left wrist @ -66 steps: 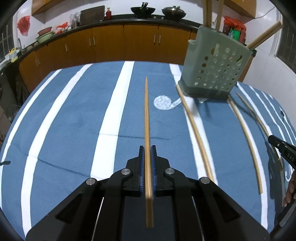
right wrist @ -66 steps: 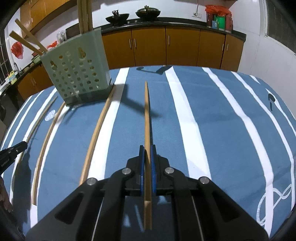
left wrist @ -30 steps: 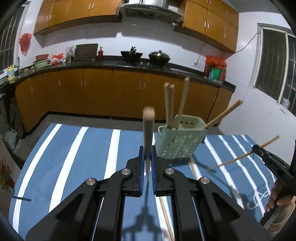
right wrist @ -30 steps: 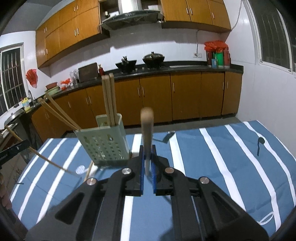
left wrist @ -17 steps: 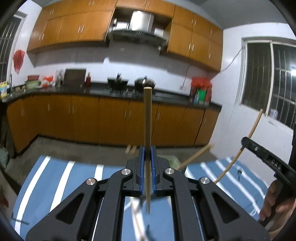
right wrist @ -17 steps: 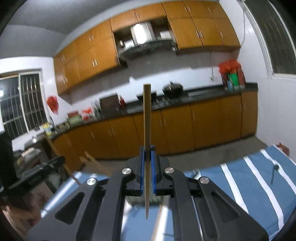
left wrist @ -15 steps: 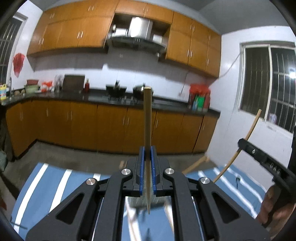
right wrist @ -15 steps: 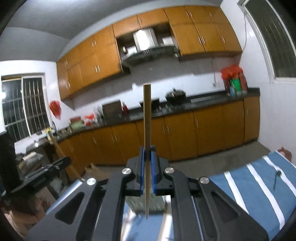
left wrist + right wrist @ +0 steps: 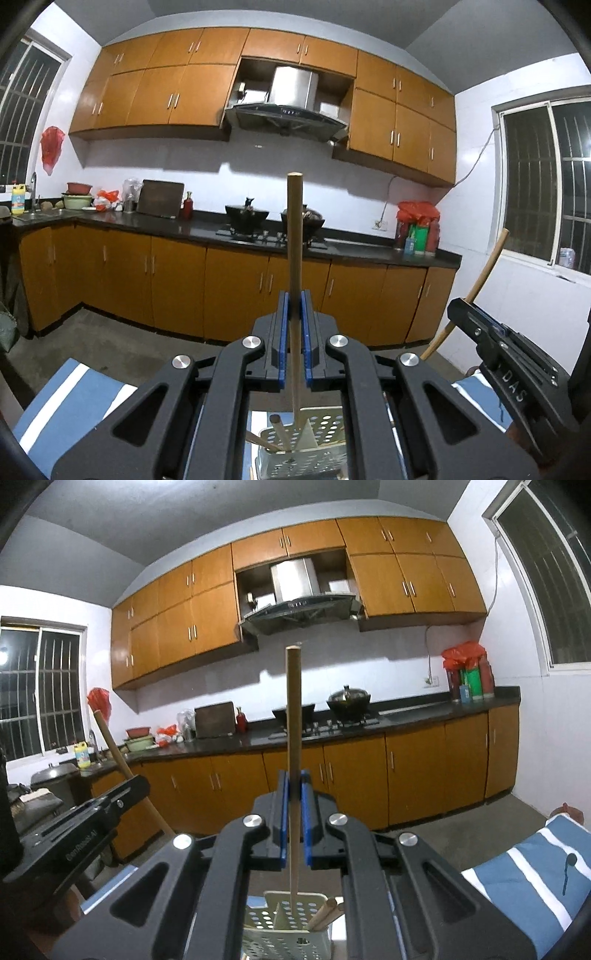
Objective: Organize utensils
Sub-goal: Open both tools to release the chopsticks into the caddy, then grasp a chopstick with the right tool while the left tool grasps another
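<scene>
Two grippers (image 9: pixel 294 332) (image 9: pixel 294 812) level, chopsticks (image 9: pixel 294 258) (image 9: pixel 293 738) upright above holder (image 9: pixel 314 443).

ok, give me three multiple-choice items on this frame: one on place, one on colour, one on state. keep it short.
1. Where is the lower tip of the chopstick held by the left gripper?
A. Lying on the cloth
B. Over the perforated holder
C. On the counter

2. What colour are the pads on the gripper fingers?
A. Blue
B. Red
C. Yellow

3. What is the right gripper doing?
A. Open and carrying nothing
B. Shut on a spoon
C. Shut on a chopstick, held upright

Answers: 1 B, the stick runs down to the holder's open top in the left wrist view. 2 A, blue strips line both fingers on either side of the stick. 3 C, the right wrist view shows the stick clamped between the fingers, pointing down at the holder.
</scene>
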Tool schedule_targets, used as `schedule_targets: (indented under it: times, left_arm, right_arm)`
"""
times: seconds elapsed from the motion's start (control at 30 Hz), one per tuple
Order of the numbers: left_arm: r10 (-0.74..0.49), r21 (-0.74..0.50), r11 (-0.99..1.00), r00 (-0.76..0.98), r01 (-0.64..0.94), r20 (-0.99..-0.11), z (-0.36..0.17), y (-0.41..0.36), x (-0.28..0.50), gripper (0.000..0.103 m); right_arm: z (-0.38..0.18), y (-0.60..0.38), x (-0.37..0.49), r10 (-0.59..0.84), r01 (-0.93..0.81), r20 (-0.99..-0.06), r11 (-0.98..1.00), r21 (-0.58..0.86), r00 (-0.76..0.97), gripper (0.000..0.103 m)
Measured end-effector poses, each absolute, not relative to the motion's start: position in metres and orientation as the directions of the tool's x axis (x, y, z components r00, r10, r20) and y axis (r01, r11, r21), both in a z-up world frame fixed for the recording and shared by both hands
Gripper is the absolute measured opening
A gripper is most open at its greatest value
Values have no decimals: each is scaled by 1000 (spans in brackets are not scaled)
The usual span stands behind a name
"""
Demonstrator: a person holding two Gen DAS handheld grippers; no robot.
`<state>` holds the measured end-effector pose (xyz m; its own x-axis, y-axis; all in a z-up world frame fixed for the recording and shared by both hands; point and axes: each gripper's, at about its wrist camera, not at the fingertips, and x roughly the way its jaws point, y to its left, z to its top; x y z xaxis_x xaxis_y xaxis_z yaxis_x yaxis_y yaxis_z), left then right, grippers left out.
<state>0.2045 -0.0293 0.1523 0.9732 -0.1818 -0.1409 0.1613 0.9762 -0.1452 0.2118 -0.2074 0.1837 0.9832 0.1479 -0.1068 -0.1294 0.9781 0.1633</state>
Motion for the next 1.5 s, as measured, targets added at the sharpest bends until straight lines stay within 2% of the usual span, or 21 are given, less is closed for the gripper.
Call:
schedule_targets:
  times: [0.23, 0.33, 0.4, 0.47, 0.67, 0.83, 1.0, 1.2, 1.37, 1.5]
  left_arm:
    - [-195, -160, 973, 961, 165, -194, 130, -28, 214, 7]
    - [-205, -175, 969, 958, 171, -199, 130, -26, 212, 9]
    - [-203, -179, 969, 959, 169, -195, 133, -23, 208, 23]
    - [-196, -183, 969, 964, 163, -182, 137, -20, 202, 31]
    - [-191, -194, 968, 969, 160, -156, 150, -7, 176, 35]
    - [-140, -200, 974, 975, 105, -169, 143, 14, 145, 45]
    - [-60, -160, 987, 952, 12, -300, 101, 29, 131, 47]
    - [-41, -143, 989, 850, -40, -526, 32, 35, 136, 47]
    - [-73, -126, 992, 764, -11, -641, -9, 22, 135, 47]
    - [-99, -128, 992, 725, 15, -682, -24, 14, 134, 47]
  right_arm:
    - [160, -207, 220, 149, -121, -168, 979, 164, 975, 11]
    - [161, -210, 214, 150, -124, -164, 980, 158, 975, 18]
    - [164, -213, 207, 151, -125, -155, 978, 164, 976, 21]
    - [167, -218, 199, 150, -124, -148, 978, 169, 977, 21]
    - [170, -234, 167, 113, -87, -149, 982, 168, 982, 33]
    - [141, -258, 145, 68, -21, -248, 982, 189, 966, 37]
    - [80, -264, 143, 64, 15, -435, 985, 174, 898, 37]
    - [5, -235, 134, 132, -32, -635, 986, 167, 761, 37]
    - [-35, -199, 128, 191, -108, -725, 981, 160, 662, 36]
    - [-44, -178, 132, 178, -133, -760, 984, 122, 625, 36]
